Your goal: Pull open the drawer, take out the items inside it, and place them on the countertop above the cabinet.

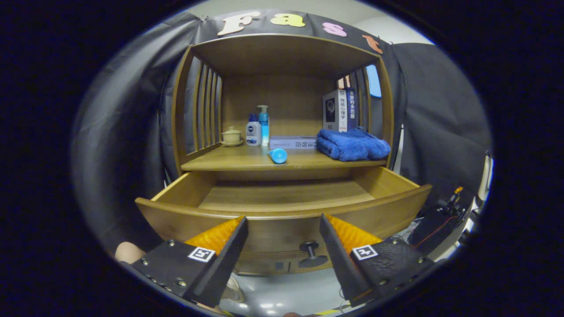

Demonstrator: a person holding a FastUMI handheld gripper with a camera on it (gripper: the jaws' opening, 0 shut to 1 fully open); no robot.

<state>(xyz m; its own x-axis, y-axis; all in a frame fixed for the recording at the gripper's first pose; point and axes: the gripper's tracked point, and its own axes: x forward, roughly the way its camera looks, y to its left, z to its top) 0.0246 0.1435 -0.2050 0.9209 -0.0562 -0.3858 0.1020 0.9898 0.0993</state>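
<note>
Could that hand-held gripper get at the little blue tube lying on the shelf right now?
Probably yes. The hand-held gripper is open and holds nothing, and the blue tube lies at the shelf's front edge with nothing before it. The open drawer sits between them, so it must reach over that.

cabinet [282, 57]: I see warm brown wood
drawer [282, 215]: same brown wood, pulled open
drawer knob [311, 251]: dark, almost black
towel [352, 145]: deep blue and fluffy
small tube [277, 155]: light blue
pump bottle [263, 125]: blue-green
short bottle [253, 130]: white with a dark blue cap
little cup [231, 135]: cream
gripper [282, 229]: I see its fingers spread apart, each with a black-and-white square mark
</note>
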